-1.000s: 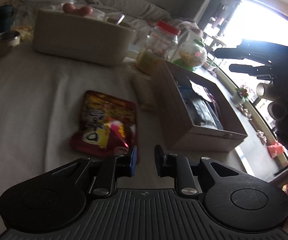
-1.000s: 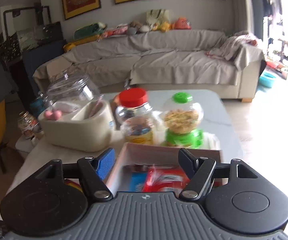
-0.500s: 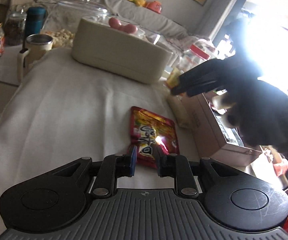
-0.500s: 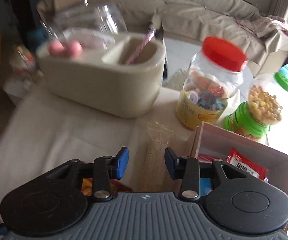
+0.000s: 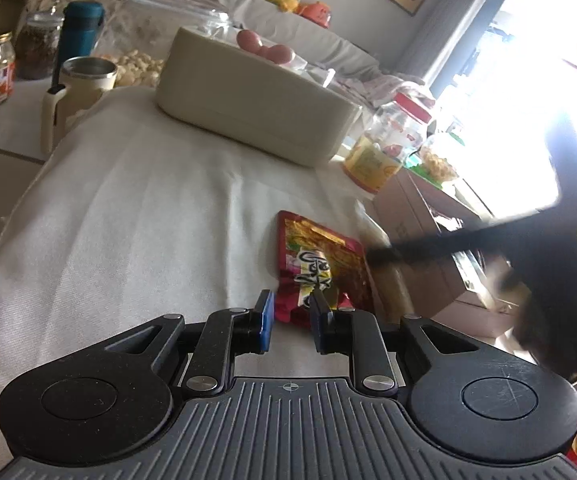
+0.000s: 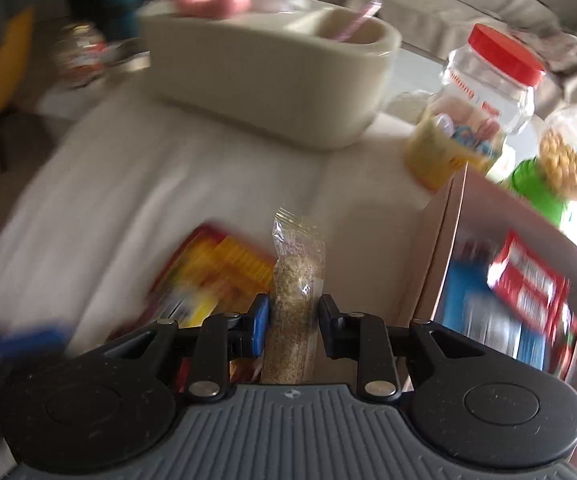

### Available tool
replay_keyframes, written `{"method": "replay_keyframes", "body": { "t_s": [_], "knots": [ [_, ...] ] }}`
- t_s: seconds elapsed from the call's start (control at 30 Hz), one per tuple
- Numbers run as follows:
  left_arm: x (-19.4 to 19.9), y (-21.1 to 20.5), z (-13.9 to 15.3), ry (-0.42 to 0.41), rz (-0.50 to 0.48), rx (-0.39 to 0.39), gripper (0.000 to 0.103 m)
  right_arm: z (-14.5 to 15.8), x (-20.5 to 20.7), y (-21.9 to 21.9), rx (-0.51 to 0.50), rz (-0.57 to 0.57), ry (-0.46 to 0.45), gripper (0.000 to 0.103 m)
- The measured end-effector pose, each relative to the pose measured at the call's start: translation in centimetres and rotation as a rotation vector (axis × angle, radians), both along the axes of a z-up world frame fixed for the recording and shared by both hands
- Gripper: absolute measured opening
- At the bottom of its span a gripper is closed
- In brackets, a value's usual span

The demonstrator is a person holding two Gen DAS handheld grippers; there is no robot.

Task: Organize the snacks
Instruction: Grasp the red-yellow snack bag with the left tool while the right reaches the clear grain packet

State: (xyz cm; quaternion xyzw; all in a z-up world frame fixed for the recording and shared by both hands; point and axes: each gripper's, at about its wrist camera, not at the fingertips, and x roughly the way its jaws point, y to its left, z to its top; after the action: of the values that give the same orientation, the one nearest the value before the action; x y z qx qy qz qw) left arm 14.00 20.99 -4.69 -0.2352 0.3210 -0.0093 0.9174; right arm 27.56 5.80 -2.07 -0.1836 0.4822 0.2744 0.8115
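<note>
**Snack packets one grab short of the cardboard box**

Snack packets lie on the white tablecloth [image 5: 128, 208] beside the open cardboard box [image 5: 428, 240].

Left wrist view: the left gripper [image 5: 290, 322] hovers low over the cloth, jaws open and empty, with the near end of the red snack bag [image 5: 320, 264] showing between the tips. At 3 o'clock the right gripper [image 5: 468, 240] cuts across as a dark blurred bar, reaching over the bag towards the box. The two tools are near each other here; in my judgement, if both close in on this spot they could knock together or shove the bag along the cloth.

Right wrist view: the right gripper [image 6: 293, 322] has its jaws parted on either side of a clear packet of grain-like snack [image 6: 294, 280], neither pad pressing it yet. The red and yellow bag touches the packet at 9 o'clock, and the box wall rises at 3 o'clock. A careless squeeze could pinch the bag's edge too, or the slick film might slip out.

Only this view shows the clear packet and the red and blue wrappers already in the box; only the left view shows how close the two tools are.
</note>
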Motion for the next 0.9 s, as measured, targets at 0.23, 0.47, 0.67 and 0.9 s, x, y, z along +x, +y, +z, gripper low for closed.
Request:
{"method": "replay_keyframes", "body": {
  "t_s": [0.23,0.47,0.67,0.9],
  "knots": [
    [1.7,-0.4,0.2,0.002,-0.008,-0.005,0.023,2.0,-5.9,-8.0,0.149,-0.023,0.049,0.026],
    [6.1,1.8,-1.5,0.060,0.050,-0.096,0.022,1.1,-6.7,-15.5,0.190,-0.167,0.088,0.021],
    [8.4,2.4,-3.0,0.077,0.088,-0.158,0.022,0.1,-7.8,-18.2,0.226,-0.187,0.028,0.022],
    [8.9,0.8,-2.9,0.080,-0.028,-0.159,0.024,0.2,-8.8,-13.9,0.303,-0.062,-0.035,0.029]
  ]
}}
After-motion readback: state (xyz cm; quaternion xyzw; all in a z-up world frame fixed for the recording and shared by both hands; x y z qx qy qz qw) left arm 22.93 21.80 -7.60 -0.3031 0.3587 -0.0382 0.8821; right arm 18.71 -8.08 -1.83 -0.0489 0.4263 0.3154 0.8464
